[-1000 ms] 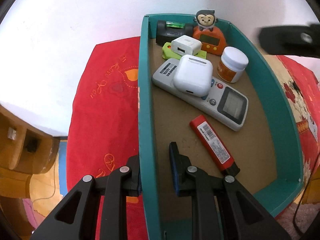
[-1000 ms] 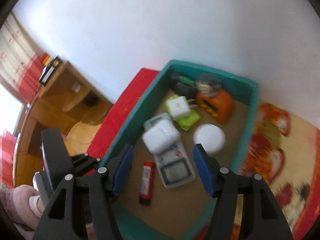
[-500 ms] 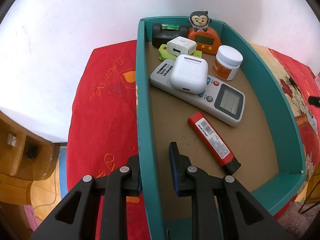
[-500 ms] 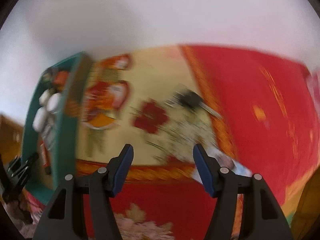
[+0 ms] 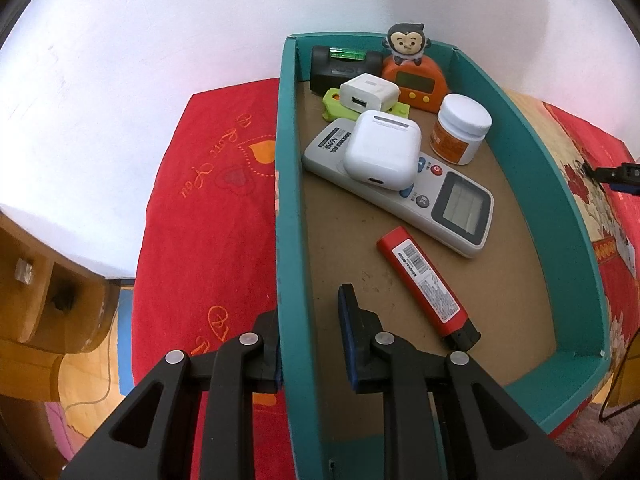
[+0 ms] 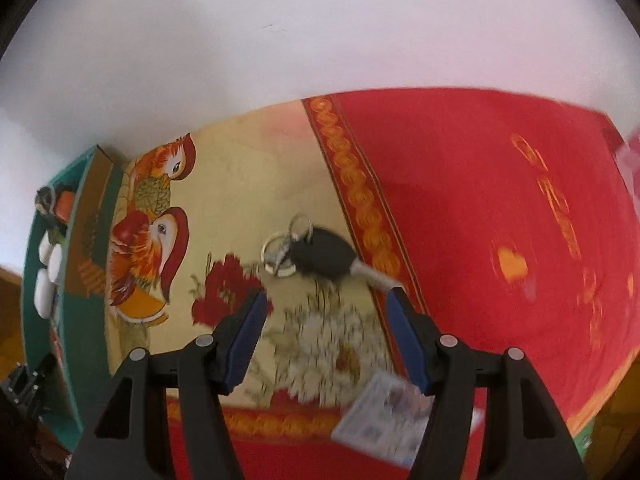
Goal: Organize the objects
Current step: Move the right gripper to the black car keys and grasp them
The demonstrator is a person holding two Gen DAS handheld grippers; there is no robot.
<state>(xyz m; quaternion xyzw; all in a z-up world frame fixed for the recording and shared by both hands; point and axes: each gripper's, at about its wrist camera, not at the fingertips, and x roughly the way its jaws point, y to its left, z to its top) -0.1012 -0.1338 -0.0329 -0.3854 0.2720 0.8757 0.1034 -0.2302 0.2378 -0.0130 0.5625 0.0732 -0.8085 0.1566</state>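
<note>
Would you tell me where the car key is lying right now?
In the right wrist view the car key lies on the patterned cloth, outside the teal box and to its right, just ahead of the open right gripper.

Blurred card [image 6: 384, 420] behind right tongs [image 6: 326, 334]

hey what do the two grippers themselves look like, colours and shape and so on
The left gripper and the right gripper look alike: matte black plastic frames with triangular cut-outs, round silver pins at the joints, and two flat fingers faced with dark blue pads. No cables, labels or sleeves show.
</note>
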